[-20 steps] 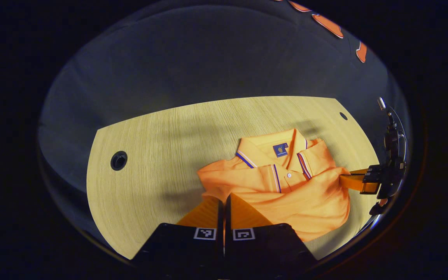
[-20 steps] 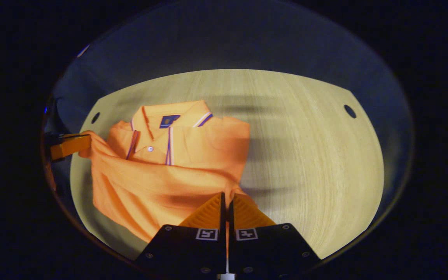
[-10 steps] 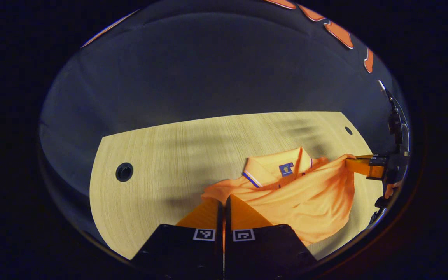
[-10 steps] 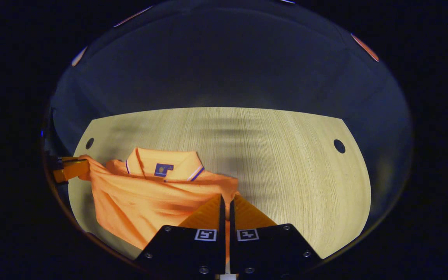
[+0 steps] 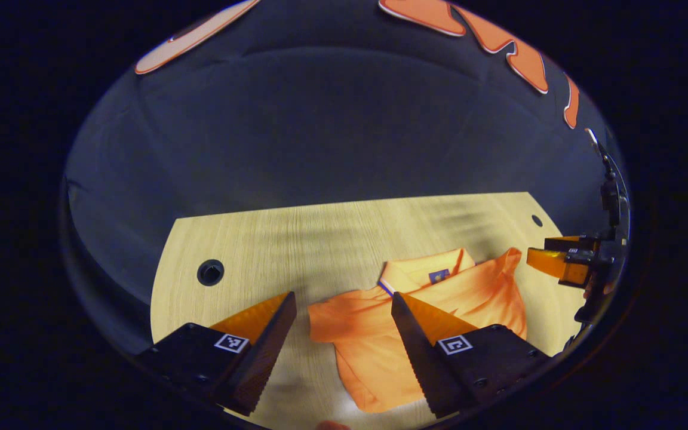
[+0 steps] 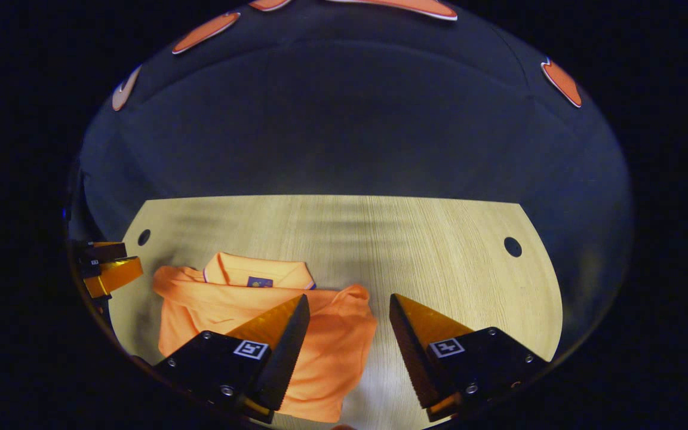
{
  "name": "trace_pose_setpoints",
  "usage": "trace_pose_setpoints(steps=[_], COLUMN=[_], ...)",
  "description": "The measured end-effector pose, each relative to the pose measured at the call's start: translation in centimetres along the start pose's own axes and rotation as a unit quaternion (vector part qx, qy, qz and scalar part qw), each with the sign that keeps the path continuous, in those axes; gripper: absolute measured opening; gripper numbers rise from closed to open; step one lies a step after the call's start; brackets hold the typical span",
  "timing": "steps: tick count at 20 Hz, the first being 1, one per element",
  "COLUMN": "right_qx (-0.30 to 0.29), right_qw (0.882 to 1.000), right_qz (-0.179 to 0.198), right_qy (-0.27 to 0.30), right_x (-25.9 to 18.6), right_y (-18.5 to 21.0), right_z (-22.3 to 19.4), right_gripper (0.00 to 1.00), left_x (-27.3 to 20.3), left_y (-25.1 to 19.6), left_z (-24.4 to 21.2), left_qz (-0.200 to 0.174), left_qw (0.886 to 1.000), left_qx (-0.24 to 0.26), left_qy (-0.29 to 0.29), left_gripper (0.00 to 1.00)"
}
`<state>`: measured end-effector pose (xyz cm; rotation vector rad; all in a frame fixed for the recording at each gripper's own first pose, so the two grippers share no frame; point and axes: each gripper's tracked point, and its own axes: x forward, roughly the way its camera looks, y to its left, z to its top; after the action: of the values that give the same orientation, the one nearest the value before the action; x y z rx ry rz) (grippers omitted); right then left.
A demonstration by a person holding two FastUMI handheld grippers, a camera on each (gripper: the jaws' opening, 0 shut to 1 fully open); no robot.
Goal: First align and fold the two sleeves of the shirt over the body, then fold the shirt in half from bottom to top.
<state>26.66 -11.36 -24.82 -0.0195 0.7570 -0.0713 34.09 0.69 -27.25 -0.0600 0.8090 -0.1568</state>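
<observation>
A: What are the fingers of the left gripper point(image 5: 341, 313) doing?

B: They are standing wide apart and gripping nothing. The orange shirt point(image 5: 421, 310) is lying on the bench point(image 5: 296, 239) just beyond them, showing through the gap.

A: And the right gripper point(image 6: 347, 313)?

B: Its fingers are likewise spread wide, with nothing between them. In the right gripper view, one finger point(image 6: 281, 337) is overlapping the shirt's near edge; whether it is touching the fabric cannot be told.

A: How is the shirt lying?

B: It is resting in a folded bundle, the lower part doubled up over the body, the fold edge rumpled. The collar point(image 6: 257, 278) is showing at the far side, above the folded layer.

A: What is sitting farther off?

B: In the left gripper view, the right gripper is hanging at the far right, just beside the shirt's edge and apart from it. A round hole point(image 5: 210, 272) is sitting in the bench to the left. Behind the bench, the dark booth wall point(image 5: 320, 131) is rising.
</observation>
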Motion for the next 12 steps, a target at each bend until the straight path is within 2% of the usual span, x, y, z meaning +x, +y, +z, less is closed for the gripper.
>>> trace_pose_setpoints(steps=[5, 8, 12], right_qx=[-0.023, -0.021, -0.029], right_qw=[0.998, 0.995, 0.988], right_qz=[0.023, 0.026, 0.031], right_qy=[-0.053, -0.091, -0.152], right_x=[-5.5, -9.6, -15.4], right_y=[1.4, 1.4, 1.4], right_z=[-0.3, 0.0, 0.1], right_gripper=[0.86, 0.86, 0.87], left_x=[-5.7, -10.4, -16.8], left_y=[-1.8, -3.6, -5.2], left_z=[0.7, 0.2, 0.0], left_qz=[0.008, 0.008, 0.013], left_qw=[0.998, 0.996, 0.987], left_qx=[0.018, 0.007, 0.001], left_qy=[-0.057, -0.089, -0.158], left_gripper=[0.99, 0.99, 0.99])
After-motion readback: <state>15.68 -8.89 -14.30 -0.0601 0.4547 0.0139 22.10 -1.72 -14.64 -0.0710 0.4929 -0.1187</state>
